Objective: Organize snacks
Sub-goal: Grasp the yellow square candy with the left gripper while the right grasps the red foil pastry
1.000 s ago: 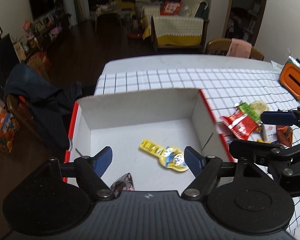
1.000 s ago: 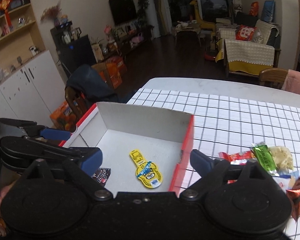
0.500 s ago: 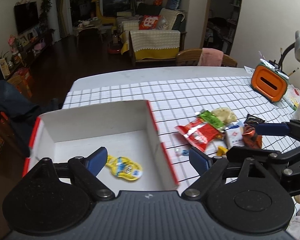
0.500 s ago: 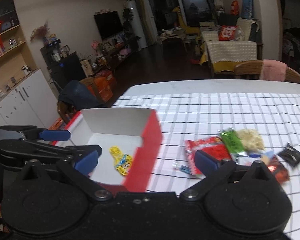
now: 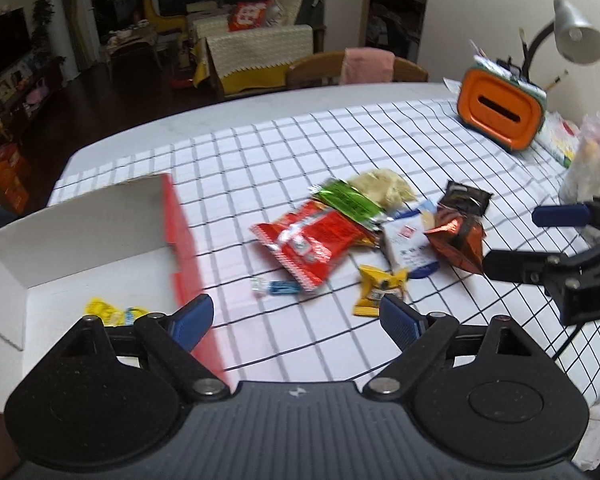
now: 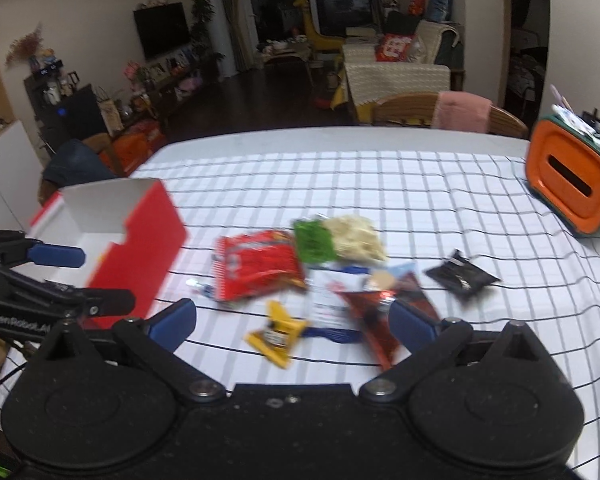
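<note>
snacks [image 5: 364, 232] overlap in a blurred heap — labels unreadable; box [image 5: 100, 216] cut off.

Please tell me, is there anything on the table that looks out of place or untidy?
Yes. The snack packets lie in a loose, overlapping pile on the checked tablecloth, outside the red and white box. A small black packet lies apart from the pile. Only a yellow packet is seen in the box.

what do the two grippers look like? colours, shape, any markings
Both match. The left gripper and the right gripper each have a black body, two round black discs, linkage bars with silver pivot screws, and blue ribbed pads. White "GenRobot" lettering runs along the left gripper's side in the right wrist view.
</note>
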`<act>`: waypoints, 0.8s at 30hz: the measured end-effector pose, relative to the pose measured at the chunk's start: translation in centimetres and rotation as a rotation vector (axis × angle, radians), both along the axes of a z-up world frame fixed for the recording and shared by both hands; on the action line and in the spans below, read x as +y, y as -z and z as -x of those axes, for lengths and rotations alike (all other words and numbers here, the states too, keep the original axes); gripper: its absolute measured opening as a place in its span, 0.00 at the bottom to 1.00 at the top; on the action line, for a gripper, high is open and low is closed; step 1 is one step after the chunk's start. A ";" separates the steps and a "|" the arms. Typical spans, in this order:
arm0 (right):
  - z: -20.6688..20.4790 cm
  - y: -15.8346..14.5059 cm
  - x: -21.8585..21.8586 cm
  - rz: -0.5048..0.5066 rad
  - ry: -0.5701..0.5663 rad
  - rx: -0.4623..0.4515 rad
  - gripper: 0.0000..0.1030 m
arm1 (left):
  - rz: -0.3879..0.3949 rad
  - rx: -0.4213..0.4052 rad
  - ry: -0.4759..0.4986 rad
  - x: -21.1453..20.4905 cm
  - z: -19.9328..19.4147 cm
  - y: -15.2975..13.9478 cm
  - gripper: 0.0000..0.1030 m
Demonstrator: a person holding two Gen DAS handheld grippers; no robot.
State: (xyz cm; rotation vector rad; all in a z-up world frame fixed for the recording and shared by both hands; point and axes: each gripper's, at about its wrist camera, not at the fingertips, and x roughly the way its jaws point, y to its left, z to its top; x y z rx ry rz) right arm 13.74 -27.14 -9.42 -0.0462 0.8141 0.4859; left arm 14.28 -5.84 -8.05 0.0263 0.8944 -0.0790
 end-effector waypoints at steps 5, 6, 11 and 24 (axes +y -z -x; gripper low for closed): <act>-2.1 2.0 -2.5 0.047 -0.017 0.014 1.00 | 0.013 0.056 0.027 -2.6 -1.9 1.9 0.88; -2.6 2.4 -2.9 0.058 -0.022 0.017 1.00 | 0.016 0.068 0.034 -3.0 -2.2 2.4 0.88; -5.3 4.5 -4.6 0.081 -0.034 0.055 0.99 | 0.011 0.117 0.051 -5.2 -4.2 4.5 0.88; -10.1 8.7 -3.6 0.118 -0.182 0.139 0.99 | -0.018 0.231 0.073 -7.4 -8.6 9.4 0.88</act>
